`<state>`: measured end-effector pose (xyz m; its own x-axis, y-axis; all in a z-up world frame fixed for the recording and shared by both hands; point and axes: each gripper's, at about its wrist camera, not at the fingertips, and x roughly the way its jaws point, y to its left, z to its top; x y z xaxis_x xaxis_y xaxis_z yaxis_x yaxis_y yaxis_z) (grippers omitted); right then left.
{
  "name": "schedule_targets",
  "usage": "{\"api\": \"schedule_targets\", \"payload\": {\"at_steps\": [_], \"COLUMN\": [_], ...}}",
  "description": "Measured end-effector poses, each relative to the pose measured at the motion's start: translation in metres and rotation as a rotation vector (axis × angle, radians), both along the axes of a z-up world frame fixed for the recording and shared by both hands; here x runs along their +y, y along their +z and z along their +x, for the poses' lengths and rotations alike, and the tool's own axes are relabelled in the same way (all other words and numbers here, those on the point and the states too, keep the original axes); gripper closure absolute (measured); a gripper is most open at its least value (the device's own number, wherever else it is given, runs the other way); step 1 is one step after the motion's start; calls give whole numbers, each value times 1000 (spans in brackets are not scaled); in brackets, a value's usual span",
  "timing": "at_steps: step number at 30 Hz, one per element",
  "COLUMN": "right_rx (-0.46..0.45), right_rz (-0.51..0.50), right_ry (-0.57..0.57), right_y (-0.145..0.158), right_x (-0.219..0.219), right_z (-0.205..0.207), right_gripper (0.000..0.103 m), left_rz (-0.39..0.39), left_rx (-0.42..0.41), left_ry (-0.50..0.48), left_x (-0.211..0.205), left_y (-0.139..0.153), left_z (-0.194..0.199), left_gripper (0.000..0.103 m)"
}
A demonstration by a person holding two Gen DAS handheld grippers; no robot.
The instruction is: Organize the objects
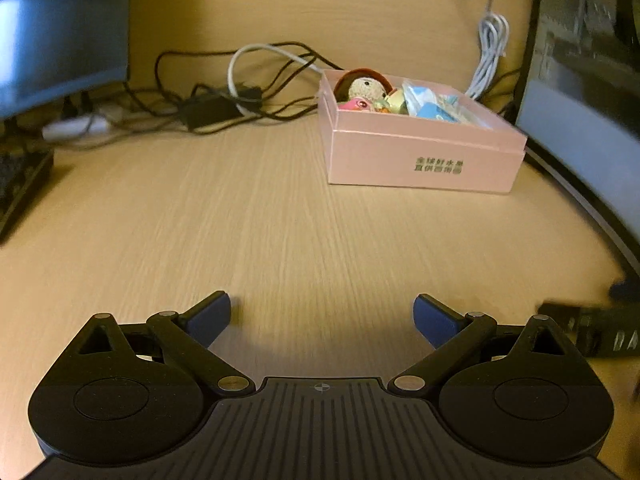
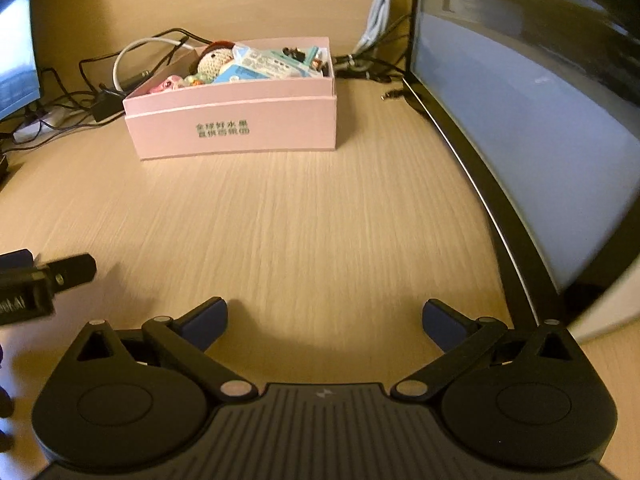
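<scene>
A pink cardboard box (image 1: pixel 424 156) (image 2: pixel 236 124) stands on the wooden desk, filled with small items: a crocheted doll (image 1: pixel 366 88) (image 2: pixel 214 60), a pink toy (image 1: pixel 354 104), and blue-and-white packets (image 1: pixel 434 108) (image 2: pixel 264 66). My left gripper (image 1: pixel 322 316) hovers over bare desk well in front of the box, its jaws wide apart and empty. My right gripper (image 2: pixel 324 320) also stands open over bare wood, nothing between its blue pads (image 2: pixel 442 326). The left gripper's black frame (image 2: pixel 36 280) shows at the left edge of the right wrist view.
A tangle of black and white cables (image 1: pixel 240 88) lies behind the box. A dark monitor (image 2: pixel 532 112) stands along the right; another screen (image 1: pixel 60 32) and a keyboard (image 1: pixel 20 184) sit at the left. A white cable bundle (image 1: pixel 490 52) hangs at the back.
</scene>
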<state>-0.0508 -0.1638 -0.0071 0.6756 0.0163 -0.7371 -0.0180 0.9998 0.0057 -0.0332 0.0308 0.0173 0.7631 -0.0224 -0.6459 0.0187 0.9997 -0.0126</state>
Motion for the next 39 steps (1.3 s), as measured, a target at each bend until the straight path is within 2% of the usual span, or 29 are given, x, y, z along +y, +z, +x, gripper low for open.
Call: {"api": "schedule_targets", "payload": {"at_steps": [4,8,11,39], "right_rx": [-6,-119,-134,-132], "right_rz": [1,4,5,6], "right_ry": [18,46,42,45], "right_y": [0,-8,-9,-8], "right_x": [-2,1,4,4], "right_z": [19,20,22,29], "right_gripper": [0,0,0,0], "left_rz": [24,29,28,28], "left_rx": [-14,-12,-11,-10], "left_ry": [36,43,31,38], "left_x": [-9,-19,-19,-20], "left_y": [-3,-4,-4,-4], "left_z": [6,16,19,23], "left_gripper": [2,2,2,1]}}
